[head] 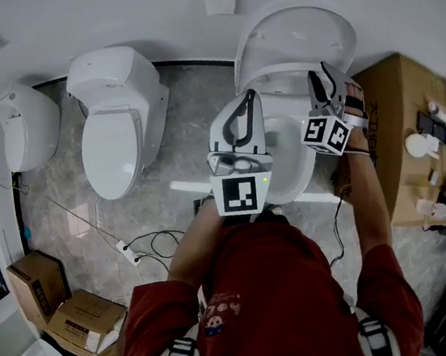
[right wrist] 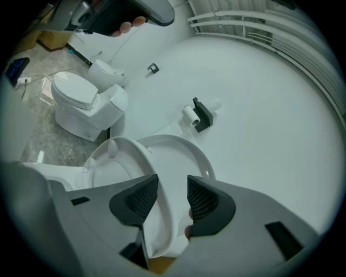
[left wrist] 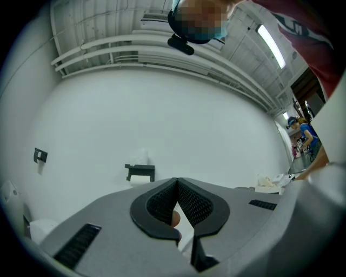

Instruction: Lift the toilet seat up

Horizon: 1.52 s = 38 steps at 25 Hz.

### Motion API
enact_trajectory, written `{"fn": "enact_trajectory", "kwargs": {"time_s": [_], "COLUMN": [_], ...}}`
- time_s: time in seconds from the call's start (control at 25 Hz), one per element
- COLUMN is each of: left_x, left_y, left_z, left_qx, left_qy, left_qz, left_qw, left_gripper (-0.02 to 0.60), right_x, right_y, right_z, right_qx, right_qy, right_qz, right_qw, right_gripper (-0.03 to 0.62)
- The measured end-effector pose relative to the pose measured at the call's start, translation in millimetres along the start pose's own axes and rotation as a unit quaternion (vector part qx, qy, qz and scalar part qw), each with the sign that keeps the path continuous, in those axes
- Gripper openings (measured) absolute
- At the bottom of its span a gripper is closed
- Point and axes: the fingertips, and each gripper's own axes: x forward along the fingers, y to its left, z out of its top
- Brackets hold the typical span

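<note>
Toilet seat is raised off the bowl, and in the right gripper view we see it standing on edge, its underside with two small bumpers turned to the left and the opened lid just behind it. We hold the right gripper over the seat's rim: its fingers stand apart with the rim running between them. The rim lies close against the left-hand finger, and a strip of lid shows between it and the other finger, so the fingers straddle the seat rather than pinch it. In the head view this gripper sits at the right side of the toilet, beside a brown cardboard box. Our left gripper is above the bowl's near-left part, and its own view shows its fingers brought together, tips touching, with nothing of the toilet between them. It looks toward the white wall, where a black paper holder carries a white roll. On the grey marbled floor to the left stands a second toilet with its lid down, and a white wall fixture hangs further left. More cardboard boxes lie at the lower left.
</note>
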Motion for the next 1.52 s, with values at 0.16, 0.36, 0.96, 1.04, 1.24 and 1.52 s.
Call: {"fn": "enact_trajectory", "kwargs": {"time_s": [0.16,0.36,0.96,1.04,1.24,1.52], "left_x": [-1,-4,-13,-13,-11,-8], "left_y": [2,4,14,14,14,21], "left_z": [-1,-2,-3,-4,-6,-8], "left_qx": [-0.007,-0.006,-0.002,0.0,0.003,0.004], "left_qy": [-0.002,-0.001,0.001,0.002,0.004,0.013], "left_qz": [0.007,0.011,0.018,0.017,0.017,0.017], "left_qw": [0.9999,0.9999,0.9998,0.9998,0.9998,0.9998], "left_gripper": [0.009,0.009,0.009,0.009,0.009,0.009], "right_x": [7,17,32,33,39,58], "right_y": [-3,-6,-7,-8,-8,-9], "right_z": [0,0,1,0,-2,-9], "right_qx": [-0.001,-0.004,-0.001,-0.002,-0.003,-0.013], "right_qy": [0.002,0.009,0.019,0.019,0.023,0.057], "right_qz": [0.003,0.004,0.004,0.004,0.005,0.011], "right_qw": [1.0,1.0,1.0,1.0,1.0,0.998], "right_gripper": [0.171,0.166,0.146,0.146,0.146,0.153]}}
